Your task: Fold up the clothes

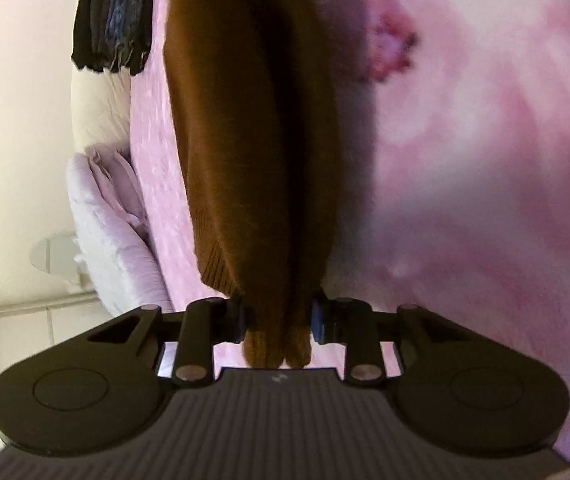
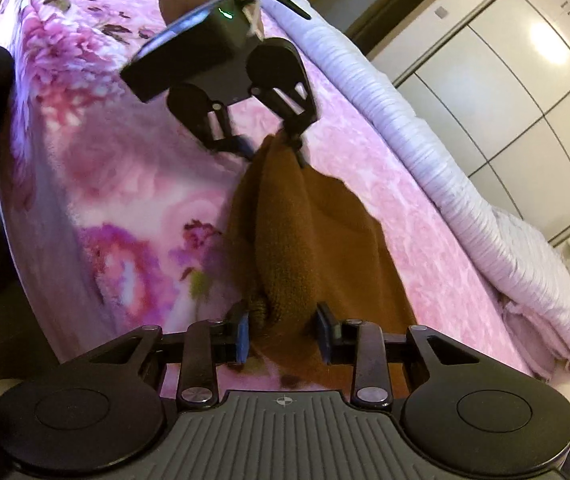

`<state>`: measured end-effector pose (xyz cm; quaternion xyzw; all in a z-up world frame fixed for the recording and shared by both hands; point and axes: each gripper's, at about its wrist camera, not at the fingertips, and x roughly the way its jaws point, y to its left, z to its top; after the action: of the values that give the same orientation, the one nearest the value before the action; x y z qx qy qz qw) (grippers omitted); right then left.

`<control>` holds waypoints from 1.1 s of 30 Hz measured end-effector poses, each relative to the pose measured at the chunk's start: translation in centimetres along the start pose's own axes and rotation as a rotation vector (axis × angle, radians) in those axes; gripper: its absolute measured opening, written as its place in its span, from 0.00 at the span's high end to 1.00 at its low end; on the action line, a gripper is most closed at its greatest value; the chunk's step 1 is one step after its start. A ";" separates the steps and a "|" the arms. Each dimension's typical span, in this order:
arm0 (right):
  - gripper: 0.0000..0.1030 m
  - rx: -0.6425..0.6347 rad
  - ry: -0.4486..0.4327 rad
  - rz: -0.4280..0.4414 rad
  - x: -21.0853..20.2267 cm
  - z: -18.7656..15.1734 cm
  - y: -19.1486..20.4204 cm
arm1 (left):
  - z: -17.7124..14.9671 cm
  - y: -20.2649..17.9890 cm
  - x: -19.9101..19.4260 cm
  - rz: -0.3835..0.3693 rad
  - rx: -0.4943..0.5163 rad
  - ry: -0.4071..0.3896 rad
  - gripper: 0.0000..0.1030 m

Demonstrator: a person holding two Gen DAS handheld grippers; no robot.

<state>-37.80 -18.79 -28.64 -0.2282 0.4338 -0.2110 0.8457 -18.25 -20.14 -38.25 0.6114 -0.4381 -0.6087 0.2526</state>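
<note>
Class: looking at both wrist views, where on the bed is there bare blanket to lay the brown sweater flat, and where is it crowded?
Free: the pink floral blanket between the brown sweater and the bed's near edge. Crowded: the far side, along the rolled lilac quilt, and the corner with the dark clothes.

Pink floral blanket covers the bed. Pale lilac ribbed quilt bunched along its far edge. Dark clothes piled at one edge of the bed. White panelled wardrobe beyond.
</note>
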 end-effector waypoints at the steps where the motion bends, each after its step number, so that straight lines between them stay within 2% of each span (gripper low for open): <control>1: 0.68 0.007 0.005 0.003 0.0 0.0 0.2 | 0.1 0.5 0.0 -0.018 -0.026 0.004 0.78; 4: 0.61 -0.021 0.011 0.000 0.5 0.0 1.9 | 0.1 2.1 -0.3 -0.063 -0.113 0.005 0.79; 8: 0.40 -0.083 0.010 -0.020 1.6 0.2 4.5 | -0.2 4.5 -0.9 -0.110 -0.231 -0.002 0.79; 10: 0.38 -0.117 0.005 -0.040 2.5 0.3 5.5 | -0.2 5.5 -1.2 -0.124 -0.258 -0.004 0.80; 12: 0.38 -0.186 0.037 -0.079 3.9 0.1 6.0 | -0.2 5.6 -1.5 -0.125 -0.255 -0.002 0.80; 13: 0.39 -0.217 0.050 -0.096 4.4 0.0 6.1 | -0.2 5.6 -1.7 -0.122 -0.251 0.002 0.80; 15: 0.59 -0.215 0.049 -0.103 4.5 0.1 5.3 | -0.6 5.0 -2.2 -0.102 -0.257 0.020 0.80; 17: 0.68 -0.204 0.046 -0.108 4.3 0.2 4.2 | -1.1 4.7 -2.6 -0.066 -0.254 0.043 0.80; 20: 0.70 -0.222 0.001 -0.124 3.8 1.0 1.5 | -2.1 5.4 -2.9 -0.014 -0.281 0.083 0.80; 23: 0.71 -0.255 -0.070 -0.158 3.8 3.0 -2.5 | -4.4 7.8 -3.8 0.035 -0.348 0.146 0.80; 27: 0.72 -0.276 -0.220 -0.158 3.3 6.3 -7.6 | -7.6 10.2 -8.0 0.099 -0.452 0.248 0.81; 28: 0.72 -0.302 -0.257 -0.135 3.1 6.7 -7.8 | -7.9 10.2 -9.6 0.104 -0.479 0.263 0.81; 31: 0.71 -0.408 -0.319 -0.039 2.5 6.0 -6.1 | -6.6 8.3 -14.3 0.031 -0.556 0.260 0.80; 33: 0.71 -0.467 -0.312 0.032 2.4 4.4 -3.9 | -4.2 4.9 -16.2 -0.087 -0.564 0.226 0.80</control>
<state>-33.52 -22.39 -25.64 -0.4397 0.3385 -0.0545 0.8301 -13.28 -9.77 -25.11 0.5993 -0.1946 -0.6445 0.4331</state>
